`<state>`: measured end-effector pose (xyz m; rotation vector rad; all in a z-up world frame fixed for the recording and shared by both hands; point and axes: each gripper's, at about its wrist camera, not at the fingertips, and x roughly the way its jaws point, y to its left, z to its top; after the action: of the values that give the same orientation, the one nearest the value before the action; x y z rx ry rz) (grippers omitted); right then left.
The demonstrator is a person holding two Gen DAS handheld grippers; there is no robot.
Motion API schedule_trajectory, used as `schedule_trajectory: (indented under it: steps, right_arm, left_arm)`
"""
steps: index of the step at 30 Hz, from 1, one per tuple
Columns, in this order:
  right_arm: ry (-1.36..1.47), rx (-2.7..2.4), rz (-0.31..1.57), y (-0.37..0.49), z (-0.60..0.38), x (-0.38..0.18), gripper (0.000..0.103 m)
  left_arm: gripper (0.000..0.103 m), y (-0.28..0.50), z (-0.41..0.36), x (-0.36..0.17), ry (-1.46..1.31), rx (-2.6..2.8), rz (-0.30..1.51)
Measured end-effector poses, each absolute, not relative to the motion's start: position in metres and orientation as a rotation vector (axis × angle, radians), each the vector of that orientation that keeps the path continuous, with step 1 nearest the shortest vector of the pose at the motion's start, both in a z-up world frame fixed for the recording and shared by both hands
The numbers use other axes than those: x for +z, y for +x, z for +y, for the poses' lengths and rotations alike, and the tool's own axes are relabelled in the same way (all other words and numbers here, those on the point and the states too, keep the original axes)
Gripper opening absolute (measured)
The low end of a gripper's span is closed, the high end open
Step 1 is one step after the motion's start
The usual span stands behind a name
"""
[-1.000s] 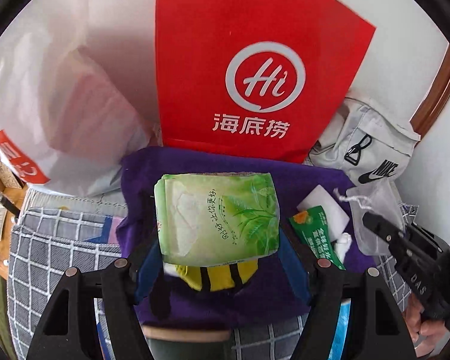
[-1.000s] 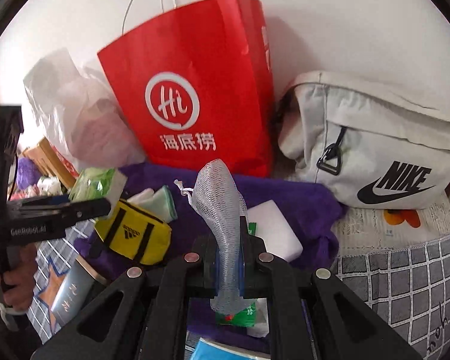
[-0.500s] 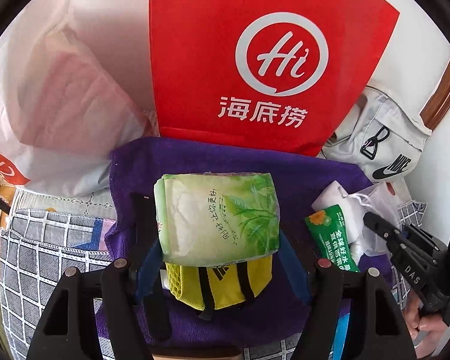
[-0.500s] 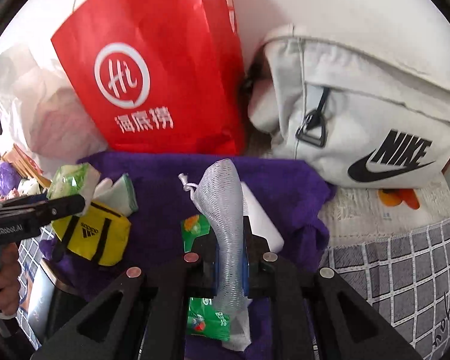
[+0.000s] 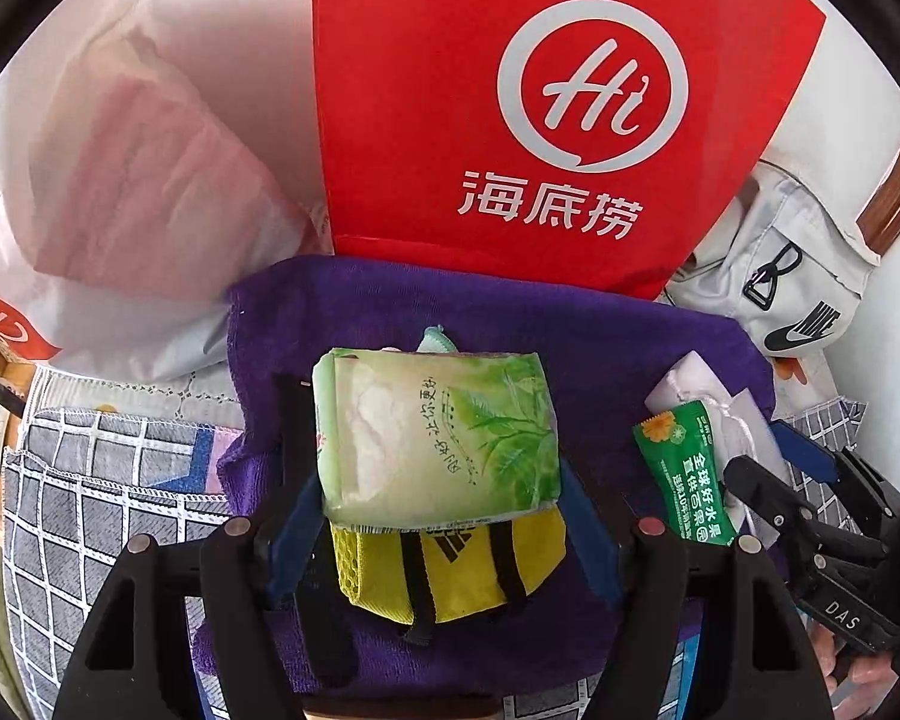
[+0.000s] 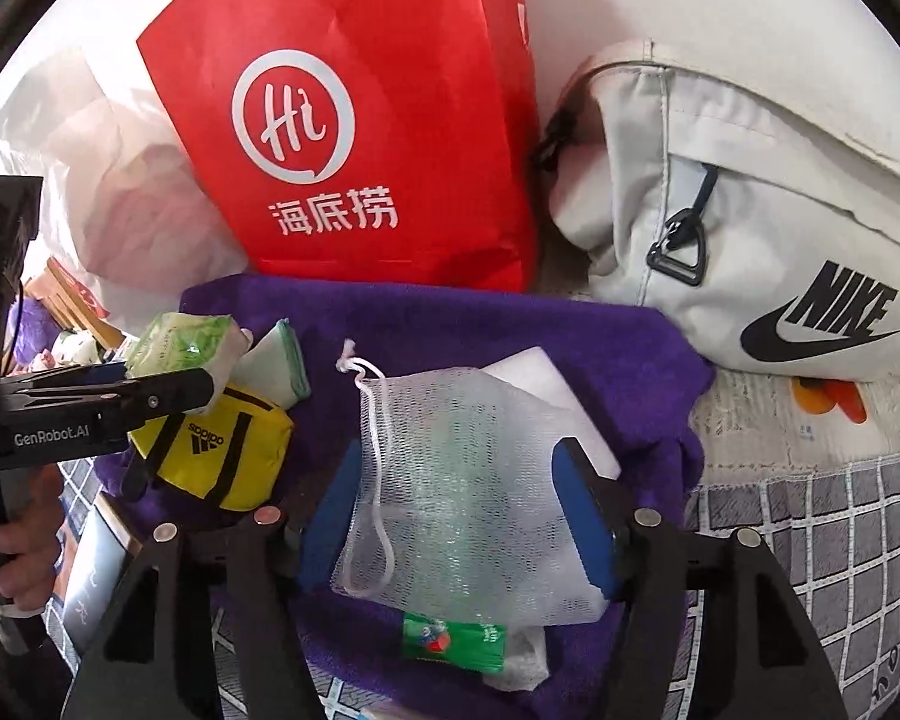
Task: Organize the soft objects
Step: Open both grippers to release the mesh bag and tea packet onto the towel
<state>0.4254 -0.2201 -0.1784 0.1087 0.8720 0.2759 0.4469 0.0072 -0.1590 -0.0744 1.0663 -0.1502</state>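
The left gripper (image 5: 435, 480) has its jaws closed on the green tissue pack (image 5: 435, 435), held above the yellow Adidas pouch (image 5: 450, 564) near the left edge of the purple towel (image 5: 600, 330). The right gripper (image 6: 468, 504) has its jaws spread wide, and the white mesh bag (image 6: 462, 480) lies loose between them on the towel, over a white sponge block (image 6: 546, 378) and a green sachet (image 6: 453, 639). I judge that the placing step is in hand: the mesh bag is set down and the tissue pack must be lowered beside the pouch. Behind the towel stand a red paper bag (image 6: 354, 120) and a white Nike bag (image 6: 750, 210).
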Motion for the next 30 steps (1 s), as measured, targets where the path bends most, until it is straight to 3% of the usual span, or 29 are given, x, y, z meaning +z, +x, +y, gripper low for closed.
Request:
schedule_trajectory:
  steps: [6, 27, 30]
  right_arm:
    - [0.143, 0.322, 0.871, 0.423, -0.214, -0.174, 0.079]
    - [0.170, 0.278, 0.793, 0.384, -0.220, -0.137, 0.079]
    - [0.152, 0.265, 0.791, 0.362, -0.219, -0.130, 0.075]
  left_arm:
    - [0.079, 0.448, 0.014, -0.160, -0.106, -0.150, 1.086]
    - [0.078, 0.427, 0.019, -0.127, -0.135, -0.169, 1.015]
    - [0.078, 0.417, 0.018, -0.115, -0.145, -0.183, 0.987]
